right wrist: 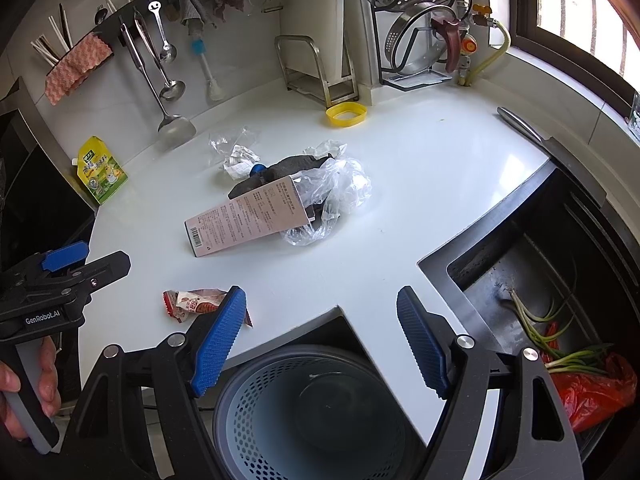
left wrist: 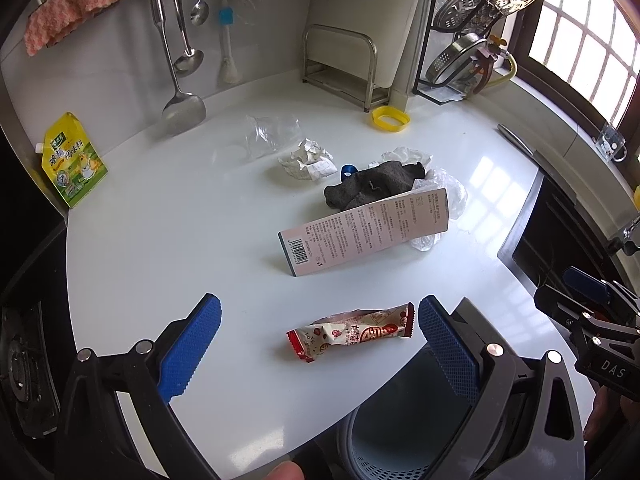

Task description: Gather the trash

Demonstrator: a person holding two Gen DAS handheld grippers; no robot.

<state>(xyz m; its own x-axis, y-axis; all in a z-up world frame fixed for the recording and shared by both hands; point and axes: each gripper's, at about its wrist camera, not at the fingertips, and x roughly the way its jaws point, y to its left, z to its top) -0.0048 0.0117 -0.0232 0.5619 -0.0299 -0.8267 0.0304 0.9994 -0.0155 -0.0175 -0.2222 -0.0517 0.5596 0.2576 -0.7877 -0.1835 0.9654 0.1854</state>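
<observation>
The left claw (left wrist: 320, 344) hangs spread wide around the snack wrapper (left wrist: 352, 332) near the counter's (left wrist: 160, 240) front edge, nothing gripped yet. The right claw (right wrist: 320, 336) waits released above the bin (right wrist: 312, 408). This looks like the first pickup: next, lower, pinch the wrapper, carry it to the bin

both cameras look down and forward over the white counter (left wrist: 160, 240) from its near edge, the left one close to the snack wrapper (left wrist: 352, 332). both views share the pink card (right wrist: 244, 220) and the back wall.
</observation>
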